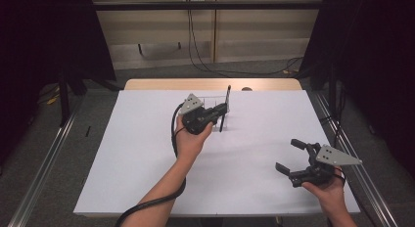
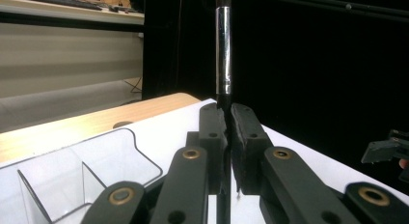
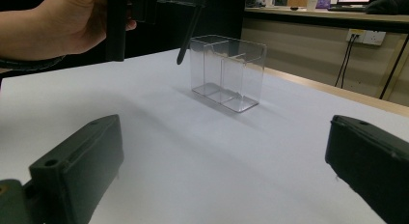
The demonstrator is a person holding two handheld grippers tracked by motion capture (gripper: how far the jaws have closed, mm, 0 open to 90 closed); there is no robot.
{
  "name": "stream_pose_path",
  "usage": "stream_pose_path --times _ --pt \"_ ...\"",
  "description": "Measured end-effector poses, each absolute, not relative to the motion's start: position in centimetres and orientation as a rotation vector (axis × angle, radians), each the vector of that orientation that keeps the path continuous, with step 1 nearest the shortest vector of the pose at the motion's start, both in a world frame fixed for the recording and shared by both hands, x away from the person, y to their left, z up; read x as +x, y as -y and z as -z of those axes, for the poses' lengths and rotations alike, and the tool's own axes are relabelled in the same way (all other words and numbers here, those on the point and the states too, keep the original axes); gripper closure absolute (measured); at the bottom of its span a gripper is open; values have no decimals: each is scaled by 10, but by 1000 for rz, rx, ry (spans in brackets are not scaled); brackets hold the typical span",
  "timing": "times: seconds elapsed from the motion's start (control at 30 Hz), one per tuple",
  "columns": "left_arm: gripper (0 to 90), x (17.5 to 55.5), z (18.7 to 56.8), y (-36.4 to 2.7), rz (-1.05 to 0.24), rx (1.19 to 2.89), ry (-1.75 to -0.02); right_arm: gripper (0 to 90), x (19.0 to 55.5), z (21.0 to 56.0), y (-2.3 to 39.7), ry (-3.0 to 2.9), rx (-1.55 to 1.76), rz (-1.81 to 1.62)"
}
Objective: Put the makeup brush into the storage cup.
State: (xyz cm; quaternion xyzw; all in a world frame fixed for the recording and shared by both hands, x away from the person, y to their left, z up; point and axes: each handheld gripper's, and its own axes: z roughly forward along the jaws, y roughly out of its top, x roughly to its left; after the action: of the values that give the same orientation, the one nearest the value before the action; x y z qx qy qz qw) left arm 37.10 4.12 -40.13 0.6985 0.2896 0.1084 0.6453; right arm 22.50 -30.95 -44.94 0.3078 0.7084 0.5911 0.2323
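Observation:
My left gripper (image 1: 222, 109) is shut on a thin black brush (image 1: 228, 95) with a silver ferrule (image 2: 223, 50). The brush stands nearly upright between the pads (image 2: 214, 132). Its lower end (image 3: 180, 59) hangs above the table, just outside a clear plastic box with compartments (image 3: 226, 72). In the left gripper view the same box (image 2: 96, 161) lies down and to the left of the jaws. My right gripper (image 1: 288, 155) rests near the table's front right with its jaws wide apart and nothing between them (image 3: 226, 156).
A white sheet (image 1: 147, 163) covers the table, with a strip of bare wood (image 1: 161, 84) along the far edge. Black curtains stand on both sides. Cables run down the back wall (image 1: 193, 46). Metal rails (image 1: 46, 158) flank the table on the floor.

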Motion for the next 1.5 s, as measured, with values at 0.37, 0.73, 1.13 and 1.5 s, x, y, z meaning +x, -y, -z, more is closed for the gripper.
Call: stream_pose_path --times 0.37,0.73,1.13,1.5 --pt "842 377 402 -41 -244 1565 -666 0 225 450 310 -1949 846 -1624" --pt "841 384 401 -43 -252 1540 -672 0 225 449 310 -1945 846 -1624" --pt "842 390 400 -43 -270 1534 -678 0 225 449 311 -1944 847 -1625" --pt "841 397 399 -43 -286 1535 -686 0 225 449 311 -1943 847 -1625"
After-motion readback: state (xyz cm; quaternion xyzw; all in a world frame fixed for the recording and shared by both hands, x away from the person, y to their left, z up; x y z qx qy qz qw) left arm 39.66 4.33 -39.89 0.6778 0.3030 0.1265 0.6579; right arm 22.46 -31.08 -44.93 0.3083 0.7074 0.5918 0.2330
